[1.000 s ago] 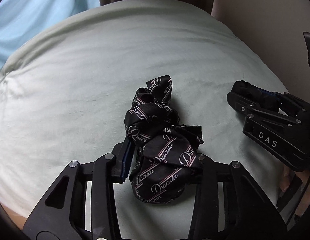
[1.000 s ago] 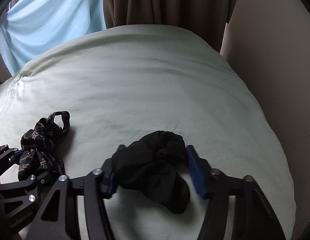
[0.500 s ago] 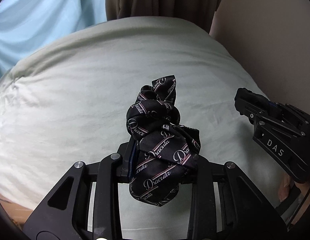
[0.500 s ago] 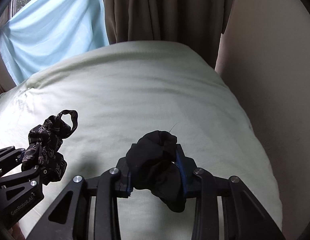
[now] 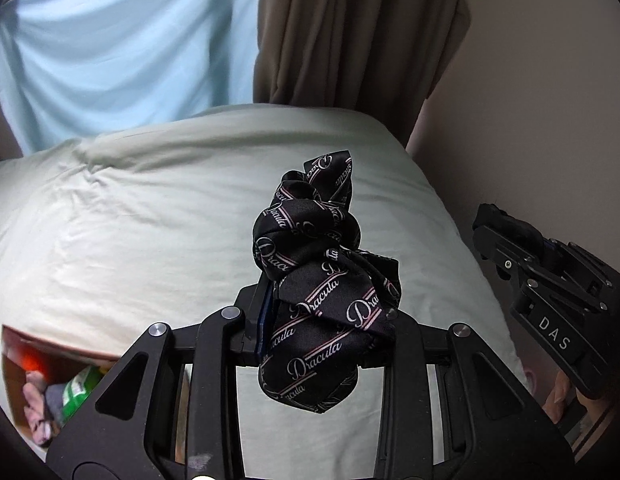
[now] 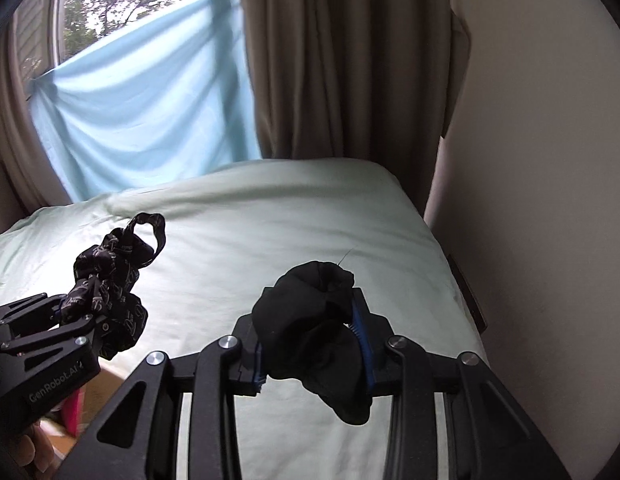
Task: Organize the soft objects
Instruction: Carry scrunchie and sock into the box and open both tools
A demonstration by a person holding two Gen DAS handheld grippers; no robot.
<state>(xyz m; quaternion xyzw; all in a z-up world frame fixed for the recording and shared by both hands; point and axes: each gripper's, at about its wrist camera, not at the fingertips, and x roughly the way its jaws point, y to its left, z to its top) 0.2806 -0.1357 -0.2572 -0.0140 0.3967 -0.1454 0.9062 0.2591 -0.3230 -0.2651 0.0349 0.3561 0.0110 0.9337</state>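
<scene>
**Both grippers raised over the bed, each holding a bundle of cloth**

We see the bed [image 5: 129,248] filling the lower half of both views, covered in a pale green sheet with soft creases toward its left side. Behind it hangs a light blue cloth [image 6: 149,112] across the window, and beside that a brown curtain [image 6: 342,60] running down to the head of the bed. A plain wall [image 6: 530,200] borders the bed on the right.

In the left wrist view, our left gripper [image 5: 326,336] has its jaws drawn in narrow and clamped on the patterned fabric [image 5: 322,288], a black satin piece printed with "Dracula" script and pink stripes. It is bunched into a knot that rises above the fingers and sags below them, held clear of the sheet. In the right wrist view the same bundle shows at left, with a loop sticking up from its top.

Our right gripper [image 6: 314,352] likewise has its jaws close together, gripping the black sock [image 6: 310,320], which is crumpled between the blue pads with one end drooping beneath, above the sheet.

At the lower left of the left wrist view, past the bed's edge, we glimpse a cardboard box [image 5: 13,360] with blurred soft items inside.
</scene>
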